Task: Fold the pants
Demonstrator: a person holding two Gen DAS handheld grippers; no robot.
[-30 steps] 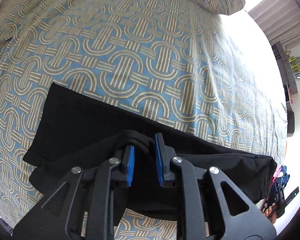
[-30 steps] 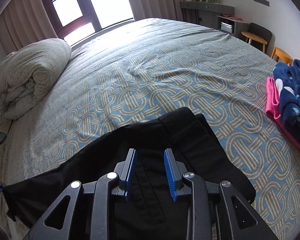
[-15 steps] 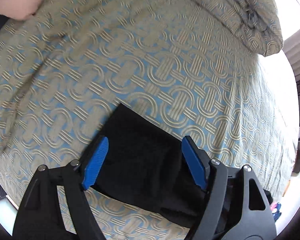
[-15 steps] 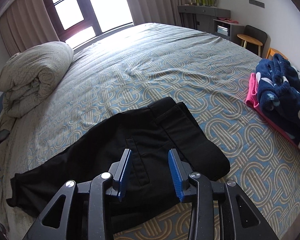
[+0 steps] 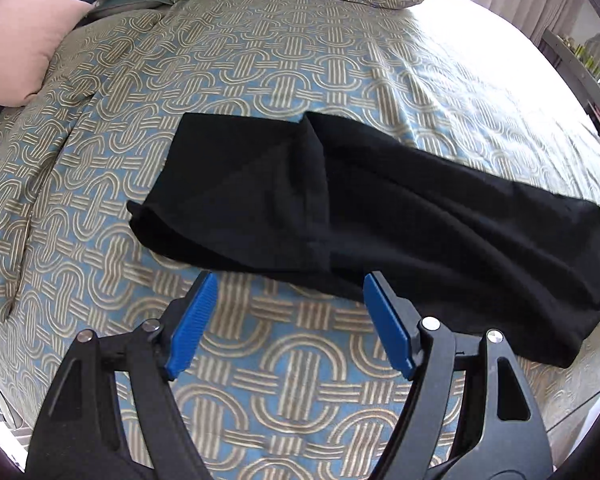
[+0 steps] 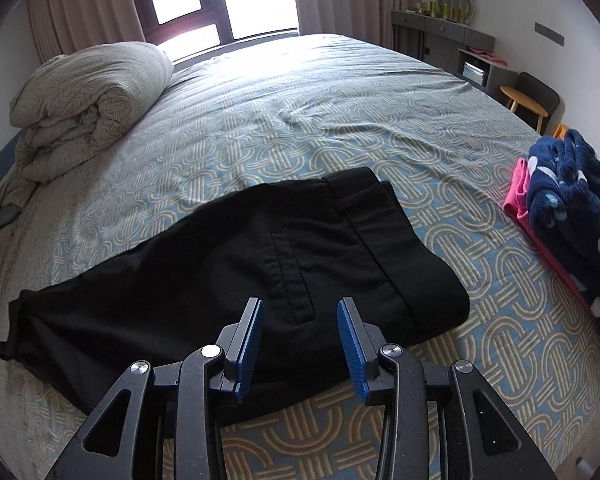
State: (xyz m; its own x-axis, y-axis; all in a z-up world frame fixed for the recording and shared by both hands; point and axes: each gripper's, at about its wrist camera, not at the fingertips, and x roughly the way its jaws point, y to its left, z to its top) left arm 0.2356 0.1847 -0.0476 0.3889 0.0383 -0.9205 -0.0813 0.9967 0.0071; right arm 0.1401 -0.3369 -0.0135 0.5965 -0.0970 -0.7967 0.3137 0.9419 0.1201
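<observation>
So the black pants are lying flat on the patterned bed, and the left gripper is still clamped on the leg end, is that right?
Not quite. The black pants do lie flat on the patterned bed, but the left gripper is open with nothing between its pads; it has let go of the leg end. The left wrist view shows it.

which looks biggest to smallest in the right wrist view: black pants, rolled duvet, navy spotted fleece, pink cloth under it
1. black pants, by far the largest
2. rolled duvet
3. navy spotted fleece, cut off by the frame edge, so its place against the duvet is unsure
4. pink cloth, mostly hidden under the fleece
</observation>
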